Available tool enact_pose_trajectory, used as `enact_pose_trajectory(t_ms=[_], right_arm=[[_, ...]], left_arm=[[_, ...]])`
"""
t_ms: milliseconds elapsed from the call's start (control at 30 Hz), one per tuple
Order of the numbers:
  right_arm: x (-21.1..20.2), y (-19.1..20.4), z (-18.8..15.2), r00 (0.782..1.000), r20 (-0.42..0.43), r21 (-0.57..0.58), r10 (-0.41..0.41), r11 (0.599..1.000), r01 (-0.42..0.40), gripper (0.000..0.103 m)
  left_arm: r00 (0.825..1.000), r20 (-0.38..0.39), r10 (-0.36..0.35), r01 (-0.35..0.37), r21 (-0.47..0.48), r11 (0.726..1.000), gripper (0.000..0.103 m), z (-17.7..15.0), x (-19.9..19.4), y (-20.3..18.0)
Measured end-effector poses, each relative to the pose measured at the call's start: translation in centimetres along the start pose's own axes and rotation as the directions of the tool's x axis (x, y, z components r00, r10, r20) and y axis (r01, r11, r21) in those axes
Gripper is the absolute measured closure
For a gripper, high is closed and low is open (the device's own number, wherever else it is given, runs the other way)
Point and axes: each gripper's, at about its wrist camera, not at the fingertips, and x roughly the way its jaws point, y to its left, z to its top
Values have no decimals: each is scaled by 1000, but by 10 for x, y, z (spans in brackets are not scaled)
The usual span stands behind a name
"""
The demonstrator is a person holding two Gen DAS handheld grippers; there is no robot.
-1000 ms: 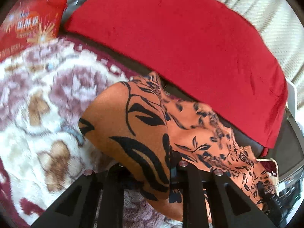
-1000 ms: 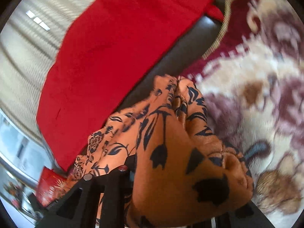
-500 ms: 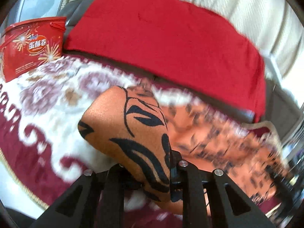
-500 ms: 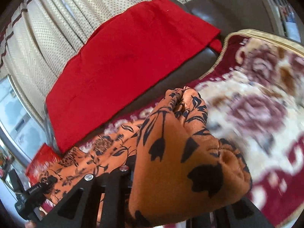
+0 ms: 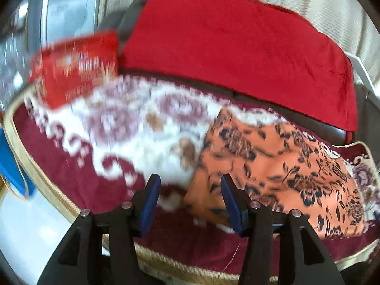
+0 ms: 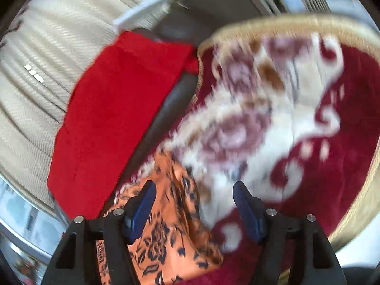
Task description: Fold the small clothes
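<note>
One orange flowered garment [image 5: 280, 163] lies flat on the patterned blanket [image 5: 133, 128]. Both tongs, the left tongs [image 5: 190, 194] and right tongs [image 6: 193, 200], gape wide above its edge, gripping nothing. Behind lie one red cloth [image 5: 237, 47] and one red box [image 5: 73, 68].

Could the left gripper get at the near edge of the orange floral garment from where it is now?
Probably yes. The left gripper is open, and the orange garment lies flat on the floral blanket just ahead, its corner between the fingers with nothing covering it.
</note>
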Motion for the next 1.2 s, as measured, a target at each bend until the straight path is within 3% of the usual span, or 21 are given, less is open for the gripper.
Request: enact_pose_trajectory(t_ms=[67, 100, 133, 200, 300, 333, 400, 700, 800, 867, 900, 1000, 1100, 1200], right_arm=[[4, 19, -5, 997, -23, -82, 69, 994, -70, 34], [8, 28, -10, 996, -41, -120, 84, 989, -89, 34], [14, 42, -18, 994, -63, -178, 95, 978, -104, 34], [27, 63, -34, 987, -112, -250, 116, 958, -141, 34], [54, 68, -48, 959, -251, -219, 131, 957, -188, 34], [67, 63, -52, 949, -299, -196, 99, 967, -162, 34], [80, 56, -55, 938, -340, -185, 60, 974, -129, 35], [86, 93, -31, 954, -270, -228, 132, 954, -197, 34], [110, 103, -27, 951, -297, -263, 85, 950, -167, 34], [138, 99, -29, 932, -361, -251, 7, 962, -104, 34], [154, 91, -34, 911, -411, -227, -25, 971, -76, 33], [140, 96, -36, 926, -377, -259, -28, 963, -76, 34], [121, 104, -39, 941, -335, -290, 41, 946, -144, 34], [105, 119, -47, 941, -321, -355, 104, 908, -221, 34]], left_arm=[[999, 36, -7, 5, 51, 999, 40, 6, -6, -22], [999, 39, -21, 17, 85, 996, 25, 8, -6, -37], [999, 37, -27, 23, 108, 994, 18, 7, -6, -45], [999, 28, -25, 20, 160, 987, 18, 1, 6, -69], [993, -116, 14, 13, 234, 972, 17, -12, 47, -96], [983, -178, 40, 5, 246, 969, 17, -19, 64, -100], [975, -209, 76, -19, 266, 964, 17, -31, 83, -103], [984, -154, 91, -44, 284, 958, 14, -32, 86, -103], [985, -147, 89, -44, 286, 957, 14, -34, 85, -105], [986, -143, 86, -42, 287, 957, 14, -35, 82, -105], [986, -140, 87, -43, 287, 957, 14, -35, 82, -104], [988, -129, 88, -47, 290, 956, 14, -36, 81, -104], [989, -121, 89, -50, 291, 955, 14, -38, 80, -104], [989, -117, 89, -51, 293, 955, 14, -38, 79, -104]])
